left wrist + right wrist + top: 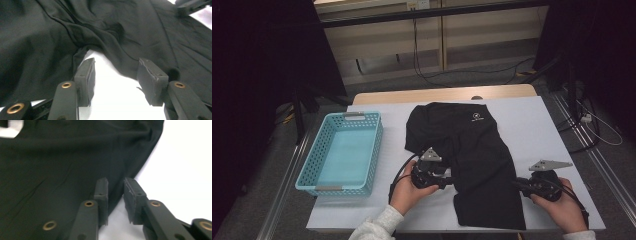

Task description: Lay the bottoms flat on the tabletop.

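A: Garment (477, 150), black, lies spread on the white worktop (542, 125), right of the blue basket (343, 152). Where are the 2 grippers?

B: Left gripper (116, 75) sits at its left edge, jaws parted, only worktop between them. Right gripper (115, 195) is at the right edge, jaws narrow, the hem between them, not pinched.

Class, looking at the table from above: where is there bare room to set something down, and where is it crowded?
Free: the white strip between the basket and the black garment; the table's far right area beside the garment; inside the basket, which looks empty. Crowded: the near edge, where both hand-held grippers, left and right, flank the garment.
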The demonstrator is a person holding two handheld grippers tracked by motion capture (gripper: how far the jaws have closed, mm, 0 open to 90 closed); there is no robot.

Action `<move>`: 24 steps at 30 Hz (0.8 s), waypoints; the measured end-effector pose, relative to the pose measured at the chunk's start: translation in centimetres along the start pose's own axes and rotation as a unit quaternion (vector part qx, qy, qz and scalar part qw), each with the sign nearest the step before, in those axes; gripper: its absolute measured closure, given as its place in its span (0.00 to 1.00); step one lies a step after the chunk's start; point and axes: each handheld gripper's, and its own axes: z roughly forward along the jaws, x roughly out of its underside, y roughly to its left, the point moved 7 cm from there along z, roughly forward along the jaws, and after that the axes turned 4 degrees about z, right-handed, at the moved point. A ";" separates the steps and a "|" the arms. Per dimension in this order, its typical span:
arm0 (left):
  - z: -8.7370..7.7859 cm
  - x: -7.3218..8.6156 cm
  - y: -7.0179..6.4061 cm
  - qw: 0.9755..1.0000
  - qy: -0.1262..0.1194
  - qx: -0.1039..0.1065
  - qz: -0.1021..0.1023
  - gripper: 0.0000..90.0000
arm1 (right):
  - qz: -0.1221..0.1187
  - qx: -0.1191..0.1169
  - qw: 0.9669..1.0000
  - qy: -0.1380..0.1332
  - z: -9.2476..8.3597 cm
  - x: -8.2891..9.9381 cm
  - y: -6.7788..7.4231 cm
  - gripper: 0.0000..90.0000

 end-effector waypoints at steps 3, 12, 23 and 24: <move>0.4 -0.1 0.0 1.000 0.000 -0.003 -0.001 0.55 | -0.001 -0.003 1.000 0.000 -0.2 0.4 0.5 0.93; 0.8 -0.5 0.0 1.000 -0.009 0.002 -0.013 0.55 | 0.027 -0.016 0.999 0.010 -1.2 1.0 -1.1 1.00; 1.9 -0.7 -0.4 1.000 -0.007 0.005 -0.019 0.60 | 0.032 -0.015 0.999 0.005 -1.5 1.2 -1.7 1.00; 2.0 -0.7 -0.5 1.000 -0.007 0.001 -0.018 0.63 | 0.032 -0.015 0.999 0.005 -1.5 1.2 -1.7 1.00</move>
